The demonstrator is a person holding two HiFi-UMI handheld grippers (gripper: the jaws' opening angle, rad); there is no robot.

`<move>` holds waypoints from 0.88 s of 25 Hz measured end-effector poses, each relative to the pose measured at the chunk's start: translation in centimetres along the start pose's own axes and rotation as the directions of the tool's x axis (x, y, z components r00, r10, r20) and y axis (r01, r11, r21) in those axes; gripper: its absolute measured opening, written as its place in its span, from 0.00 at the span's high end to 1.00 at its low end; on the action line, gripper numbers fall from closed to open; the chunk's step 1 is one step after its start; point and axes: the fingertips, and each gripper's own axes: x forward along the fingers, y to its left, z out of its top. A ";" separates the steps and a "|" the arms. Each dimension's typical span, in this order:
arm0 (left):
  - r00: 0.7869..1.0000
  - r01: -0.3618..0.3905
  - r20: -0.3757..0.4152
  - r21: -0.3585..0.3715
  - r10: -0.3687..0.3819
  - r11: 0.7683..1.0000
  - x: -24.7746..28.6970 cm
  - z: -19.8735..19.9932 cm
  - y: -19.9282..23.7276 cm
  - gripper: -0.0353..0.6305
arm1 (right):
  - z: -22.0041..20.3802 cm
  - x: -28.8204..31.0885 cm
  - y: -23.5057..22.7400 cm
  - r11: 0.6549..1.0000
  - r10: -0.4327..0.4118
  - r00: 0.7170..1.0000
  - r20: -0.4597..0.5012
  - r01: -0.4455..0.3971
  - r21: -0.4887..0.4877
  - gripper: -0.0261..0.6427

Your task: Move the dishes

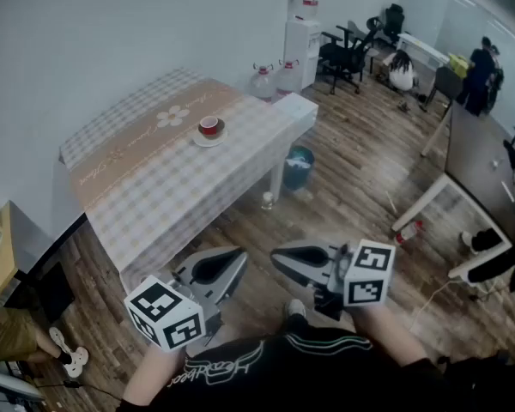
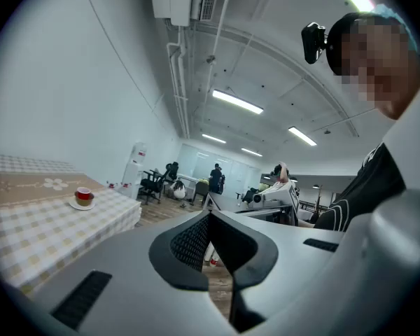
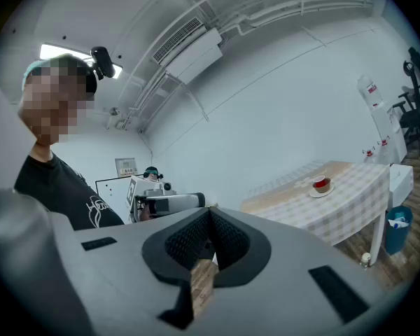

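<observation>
Cup point(image 1: 209, 125) and saucer point(image 1: 210, 139) sit together on the checked surface point(image 1: 146, 187), the red cup standing on the saucer, well apart from both grippers. The left gripper point(image 1: 238, 261) and the right gripper point(image 1: 280, 258) hang low over the wooden floor point(image 1: 352, 178), close to the person, tips turned toward each other. Each one's fingers are closed together with nothing between them. A blue bin point(image 1: 299, 166) stands by the surface's leg, and a water dispenser point(image 1: 302, 26) is at the wall beyond.

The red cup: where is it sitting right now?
In the head view the red cup stands on a white saucer on the checked table, upper left of centre, just right of the flower print.
</observation>
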 end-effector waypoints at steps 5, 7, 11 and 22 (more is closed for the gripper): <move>1.000 0.015 0.002 -0.013 -0.015 1.000 3.1 0.3 0.4 0.96 | 0.9 -1.2 -2.5 1.000 0.008 1.000 0.006 -0.008 0.004 0.94; 1.000 0.008 0.002 -0.017 -0.008 1.000 3.9 0.5 0.8 0.96 | 1.2 -1.4 -3.4 1.000 0.014 1.000 0.002 -0.014 0.007 0.94; 1.000 -0.009 -0.002 -0.033 0.009 0.999 5.9 0.5 1.7 0.96 | 1.9 -1.9 -5.5 1.000 0.021 1.000 -0.003 -0.021 0.010 0.94; 0.998 -0.058 -0.023 -0.089 0.056 0.994 13.4 0.9 6.1 0.96 | 4.1 -3.3 -13.9 0.994 0.036 0.999 0.007 -0.037 0.099 0.94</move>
